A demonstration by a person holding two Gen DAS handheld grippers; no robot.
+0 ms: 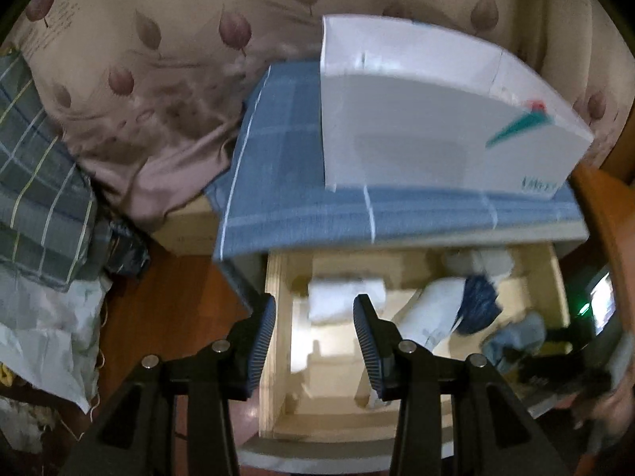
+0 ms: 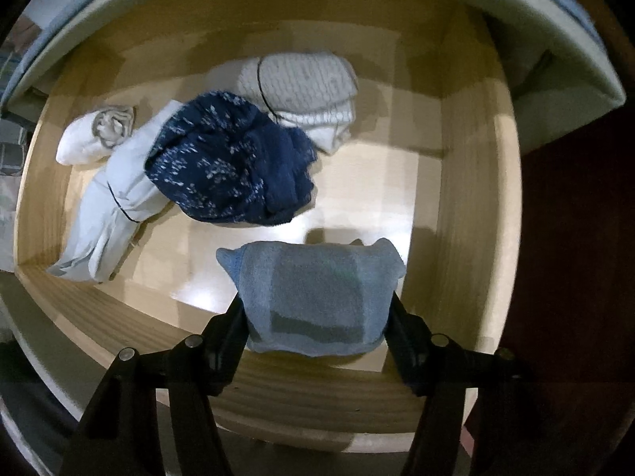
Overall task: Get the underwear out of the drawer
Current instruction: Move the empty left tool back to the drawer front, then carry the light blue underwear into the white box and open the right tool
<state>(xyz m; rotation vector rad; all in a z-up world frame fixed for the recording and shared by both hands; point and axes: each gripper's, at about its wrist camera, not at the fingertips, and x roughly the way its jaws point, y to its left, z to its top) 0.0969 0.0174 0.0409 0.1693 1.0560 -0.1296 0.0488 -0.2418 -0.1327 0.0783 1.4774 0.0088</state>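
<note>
- The right gripper (image 2: 317,309) points straight down into the open drawer (image 2: 468,182); a folded light blue piece of underwear (image 2: 317,297) sits between its two fingers, and both fingers press against the sides of the bundle, so it has hold of it
- The light blue piece is at the near end of the drawer, close to the front wall; whether it still touches the drawer floor I cannot tell
- Further back in the drawer lie a dark blue speckled garment (image 2: 230,166), a white knitted folded piece (image 2: 305,91) just behind it and touching it, a long pale rolled piece (image 2: 115,202) partly under the dark blue one, and a small white roll (image 2: 93,135) at the left
- The left gripper (image 1: 313,341) is over the left front part of the drawer (image 1: 274,317), tilted downward; its fingers stand apart with nothing between them; the picture is blurred
- In the left view a small white folded piece (image 1: 345,301) lies on the drawer floor beyond the fingers; the dark blue garment (image 1: 480,301) is to the right
- The cabinet top carries a blue checked cloth (image 1: 285,182); a white box (image 1: 428,119) stands on it; a leaf-patterned bedsheet (image 1: 158,59) lies behind
</note>
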